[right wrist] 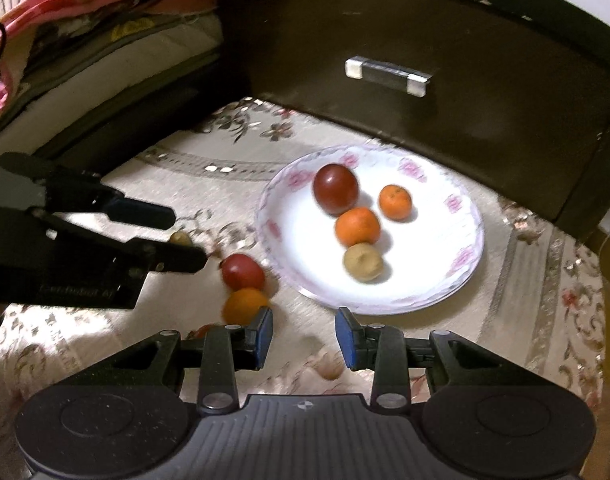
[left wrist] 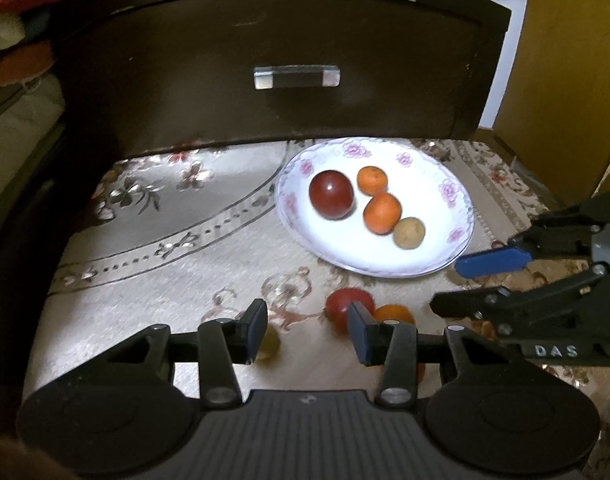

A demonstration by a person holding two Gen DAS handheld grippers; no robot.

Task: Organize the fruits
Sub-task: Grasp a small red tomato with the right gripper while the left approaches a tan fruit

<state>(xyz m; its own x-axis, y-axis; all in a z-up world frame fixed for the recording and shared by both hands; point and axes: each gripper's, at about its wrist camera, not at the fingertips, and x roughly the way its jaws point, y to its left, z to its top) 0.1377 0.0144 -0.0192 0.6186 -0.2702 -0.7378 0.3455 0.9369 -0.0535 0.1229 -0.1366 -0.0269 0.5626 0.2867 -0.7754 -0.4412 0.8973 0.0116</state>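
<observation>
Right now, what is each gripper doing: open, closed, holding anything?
Left gripper: open, holding nothing.
Right gripper: open, holding nothing.

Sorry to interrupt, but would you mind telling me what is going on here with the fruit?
A person is sorting fruit onto a floral plate with two handheld grippers. Four pieces lie on it: a dark red fruit, two oranges and a brownish one. A red fruit, an orange and a small yellowish fruit lie on the cloth. The left gripper and right gripper are open and empty.

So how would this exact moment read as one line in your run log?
plate: four fruits on it | cloth: red fruit, orange beside plate | left tongs: open, empty | right tongs: open, empty
</observation>
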